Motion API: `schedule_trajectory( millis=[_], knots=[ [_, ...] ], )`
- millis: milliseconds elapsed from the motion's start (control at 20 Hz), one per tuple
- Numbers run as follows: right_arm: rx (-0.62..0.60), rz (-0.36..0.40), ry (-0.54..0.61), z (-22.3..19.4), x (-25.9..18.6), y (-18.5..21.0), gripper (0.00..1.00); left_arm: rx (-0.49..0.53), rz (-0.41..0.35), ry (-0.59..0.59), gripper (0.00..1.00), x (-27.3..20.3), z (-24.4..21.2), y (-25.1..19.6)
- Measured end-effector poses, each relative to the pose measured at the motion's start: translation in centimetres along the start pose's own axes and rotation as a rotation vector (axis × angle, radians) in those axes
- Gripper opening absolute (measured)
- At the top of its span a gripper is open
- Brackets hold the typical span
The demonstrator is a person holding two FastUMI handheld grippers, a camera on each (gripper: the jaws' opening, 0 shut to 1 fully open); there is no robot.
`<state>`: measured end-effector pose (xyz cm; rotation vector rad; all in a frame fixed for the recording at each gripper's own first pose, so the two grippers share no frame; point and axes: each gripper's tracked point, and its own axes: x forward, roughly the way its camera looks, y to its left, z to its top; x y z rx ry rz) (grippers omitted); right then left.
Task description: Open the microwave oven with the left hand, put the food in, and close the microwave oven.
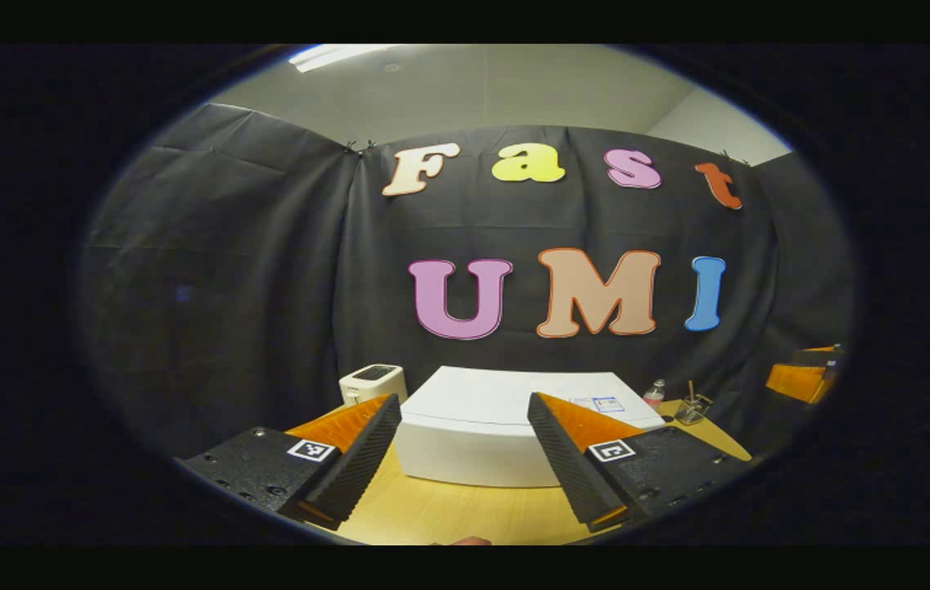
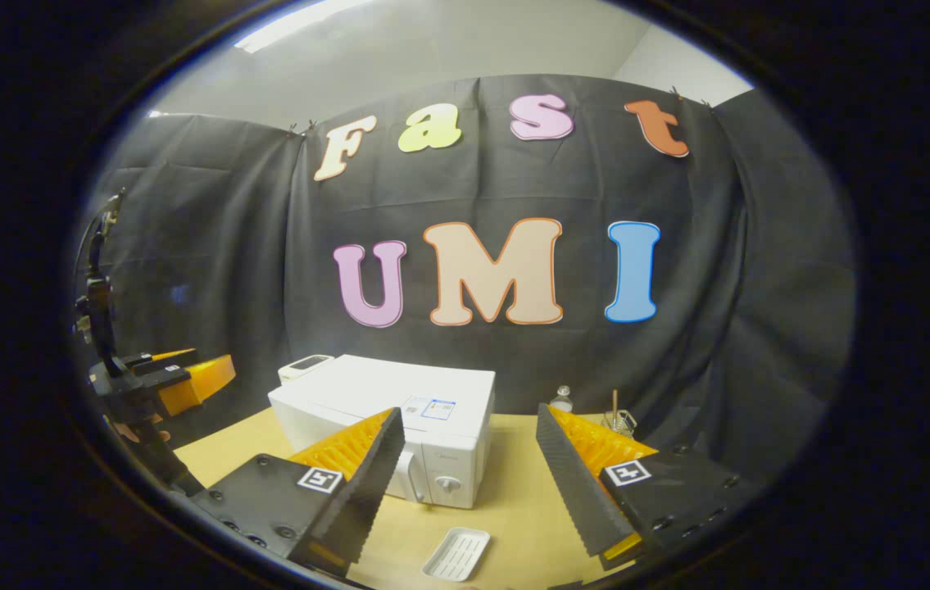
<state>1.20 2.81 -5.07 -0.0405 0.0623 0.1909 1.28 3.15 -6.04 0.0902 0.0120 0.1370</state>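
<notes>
Left hand-held gripper point(image 1: 460, 459): fingers spread wide, nothing between them, held above the wooden counter point(image 1: 465, 512). Just beyond its tips sits the white microwave point(image 1: 514, 434), seen from a corner, door closed as far as can be told from this side. A white toaster point(image 1: 373, 383) stands behind the microwave's left corner. To the right of the microwave, a small bottle point(image 1: 655, 394) and a glass holding a stick point(image 1: 691, 407) near the cloth wall. The other gripper shows at the far right edge.

Right hand-held gripper point(image 2: 469, 483): also released, fingers well apart, empty. Nearest on the counter, between and below its fingers, a small white ridged tray point(image 2: 456, 554); whether it holds food cannot be told. Beyond the tray, the microwave's front with handle and knob point(image 2: 448, 483), door shut. Toaster behind it, bottle and glass to the right. The left gripper hovers at the left edge, above the counter, apart from the microwave.
</notes>
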Motion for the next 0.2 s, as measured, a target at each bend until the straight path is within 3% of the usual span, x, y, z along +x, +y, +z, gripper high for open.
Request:
schedule_trajectory(
  millis=[200],
  knots=[
    [0.001, 0.006, -0.006, 0.2, -0.14, -0.03, 0.92, 0.005, 0.001, 0.01, 0.96, 0.06, -0.38, -0.28]
  ],
)
